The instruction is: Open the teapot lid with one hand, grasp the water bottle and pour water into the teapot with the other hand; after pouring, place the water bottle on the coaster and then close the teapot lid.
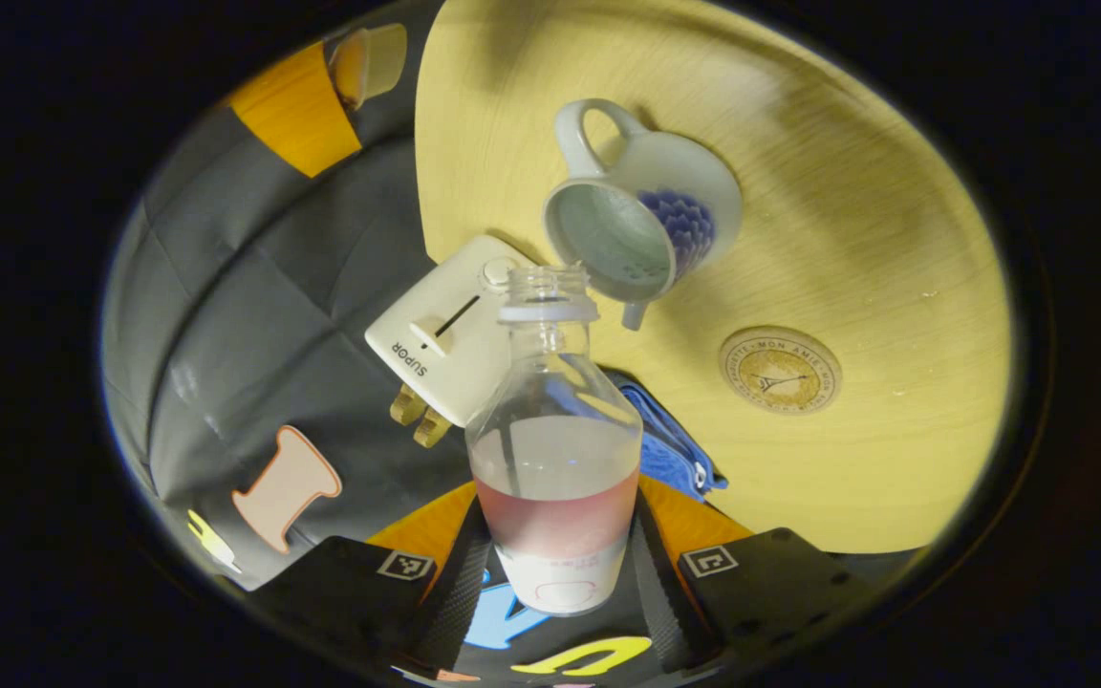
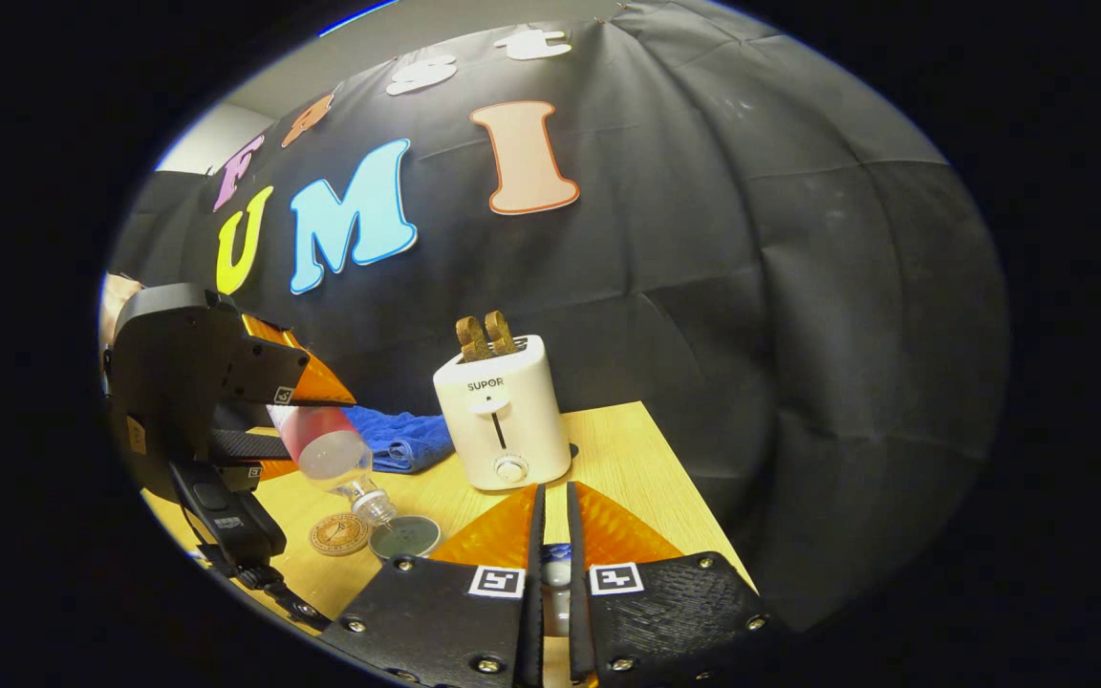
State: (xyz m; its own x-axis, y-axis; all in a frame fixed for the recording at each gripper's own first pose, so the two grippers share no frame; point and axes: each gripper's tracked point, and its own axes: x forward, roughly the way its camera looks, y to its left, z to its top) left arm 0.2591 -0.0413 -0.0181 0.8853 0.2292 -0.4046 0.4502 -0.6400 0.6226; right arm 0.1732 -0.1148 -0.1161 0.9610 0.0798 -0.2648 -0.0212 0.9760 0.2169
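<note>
The right gripper (image 2: 555, 564) has a black textured body with silver screw heads along its edge and two small square black-and-white marker tags near its fingers. The left gripper (image 2: 307, 435) has a bulky black housing with a black handle below, orange panels and a small square tag.

Wooden table (image 1: 875, 191); teapot (image 1: 646, 215), coaster (image 1: 780, 369), toaster (image 2: 505, 416), blue cloth (image 2: 402, 435).

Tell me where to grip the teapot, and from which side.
Grip the loop handle of the teapot, coming from the side opposite the spout. The loop stands clear of the round body, so the jaws can probably close across its band. The body looks too wide, and the water bottle in the left gripper is tilted over the open mouth.
</note>
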